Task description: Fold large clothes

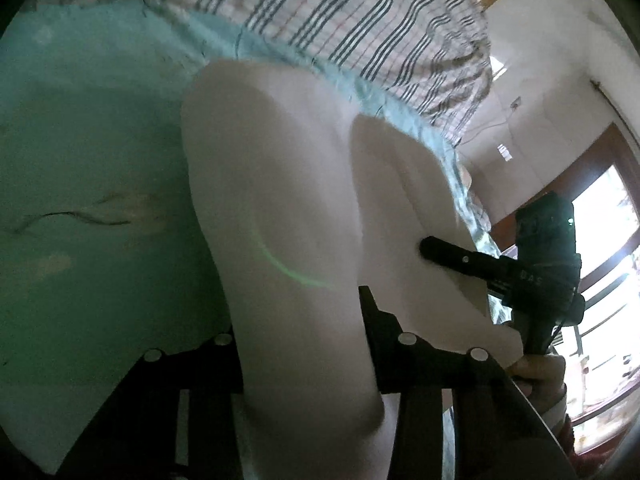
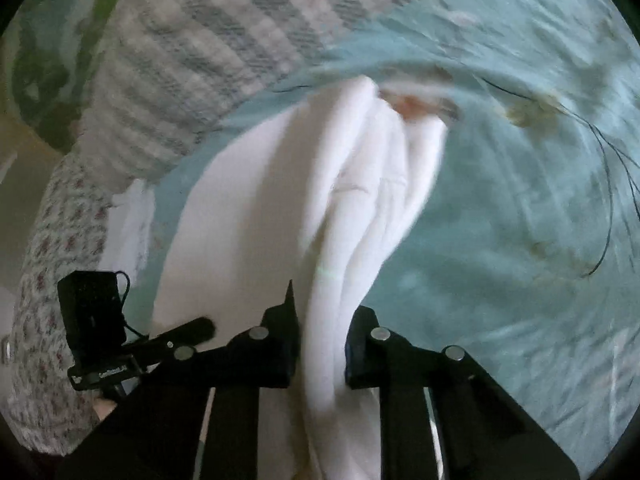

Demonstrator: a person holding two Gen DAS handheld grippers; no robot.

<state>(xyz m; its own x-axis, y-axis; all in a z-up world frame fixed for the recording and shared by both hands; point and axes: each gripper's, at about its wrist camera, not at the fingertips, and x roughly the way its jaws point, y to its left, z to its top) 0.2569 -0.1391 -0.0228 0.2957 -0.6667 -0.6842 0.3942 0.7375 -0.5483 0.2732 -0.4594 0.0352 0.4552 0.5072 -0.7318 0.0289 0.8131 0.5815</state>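
A large white garment (image 1: pixel 280 184) hangs between my two grippers above a teal bedsheet (image 1: pixel 88 152). My left gripper (image 1: pixel 308 344) is shut on a thick fold of it, and the cloth bulges up past the fingers. The other gripper (image 1: pixel 460 250) shows at the right, pinching the same cloth. In the right wrist view the white garment (image 2: pixel 360 184) runs in bunched folds away from my right gripper (image 2: pixel 322 348), which is shut on it. The left gripper (image 2: pixel 120 344) shows at lower left against the cloth.
A striped grey-and-white blanket (image 1: pixel 360 12) lies at the far edge of the bed; it also shows in the right wrist view (image 2: pixel 192 60). The teal sheet (image 2: pixel 500 220) has dark thread-like marks. A window and wooden door frame (image 1: pixel 608 216) are at the right.
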